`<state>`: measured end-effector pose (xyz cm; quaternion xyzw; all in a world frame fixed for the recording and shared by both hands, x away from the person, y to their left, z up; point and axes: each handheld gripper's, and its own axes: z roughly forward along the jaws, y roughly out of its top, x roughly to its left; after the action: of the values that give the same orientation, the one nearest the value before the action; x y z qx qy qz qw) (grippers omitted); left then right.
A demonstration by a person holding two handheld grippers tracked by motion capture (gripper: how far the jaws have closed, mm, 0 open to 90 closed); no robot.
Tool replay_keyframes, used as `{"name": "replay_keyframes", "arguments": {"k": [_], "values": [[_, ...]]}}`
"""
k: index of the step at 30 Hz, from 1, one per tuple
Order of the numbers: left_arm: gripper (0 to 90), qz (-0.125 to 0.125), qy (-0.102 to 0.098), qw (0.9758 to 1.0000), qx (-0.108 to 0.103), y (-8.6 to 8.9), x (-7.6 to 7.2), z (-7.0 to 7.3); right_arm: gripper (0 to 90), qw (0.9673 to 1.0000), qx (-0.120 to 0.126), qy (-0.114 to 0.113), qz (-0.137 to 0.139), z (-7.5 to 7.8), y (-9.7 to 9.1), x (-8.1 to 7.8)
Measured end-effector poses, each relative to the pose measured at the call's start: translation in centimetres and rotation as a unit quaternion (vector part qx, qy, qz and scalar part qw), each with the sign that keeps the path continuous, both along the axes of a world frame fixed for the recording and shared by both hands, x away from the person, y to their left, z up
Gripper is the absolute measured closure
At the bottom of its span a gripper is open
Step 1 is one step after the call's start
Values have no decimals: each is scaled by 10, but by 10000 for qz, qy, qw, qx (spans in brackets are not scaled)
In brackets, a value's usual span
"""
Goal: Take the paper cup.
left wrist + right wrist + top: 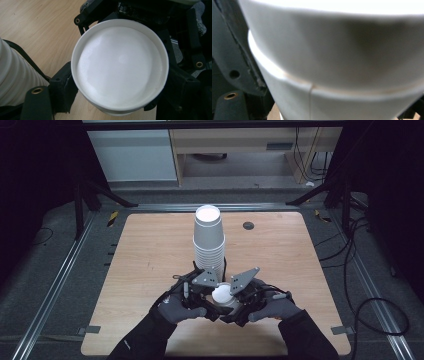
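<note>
Low in the centre of the high view, two gloved hands bring the left gripper (202,296) and the right gripper (239,296) together around a small white paper cup (221,293), held just above the pale wooden tabletop (150,265). Directly behind it, at mid-frame, rises a tall stack of upturned white paper cups (209,242). In the left gripper view the cup's round base faces the camera at centre frame, with black jaw parts pressed against its lower-left and right edges; the left gripper appears to be clamped on it, though the contact is partly hidden. The ribbed side of the stack fills that view's left edge. In the right gripper view the cup wall looms blurred and very close, a black jaw lying against its left side; whether that gripper presses on the cup cannot be told.
</note>
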<state>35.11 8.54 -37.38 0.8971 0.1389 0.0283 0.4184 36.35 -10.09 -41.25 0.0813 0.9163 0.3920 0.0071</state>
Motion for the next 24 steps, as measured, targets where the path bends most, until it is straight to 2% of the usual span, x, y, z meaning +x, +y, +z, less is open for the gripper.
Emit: {"name": "replay_keyframes", "arguments": {"k": [12,13,24], "values": [[217,28,-73,10000,-30,6,0,2,46,9998,122,-80,-101,3,-5,-1],[217,58,-68,10000,-37,8,0,2,46,9997,143,-89,-183,5,-6,-1],[217,268,-75,9996,-84,28,1,1,32,9987,338,-114,-361,14,-22,-1]]}}
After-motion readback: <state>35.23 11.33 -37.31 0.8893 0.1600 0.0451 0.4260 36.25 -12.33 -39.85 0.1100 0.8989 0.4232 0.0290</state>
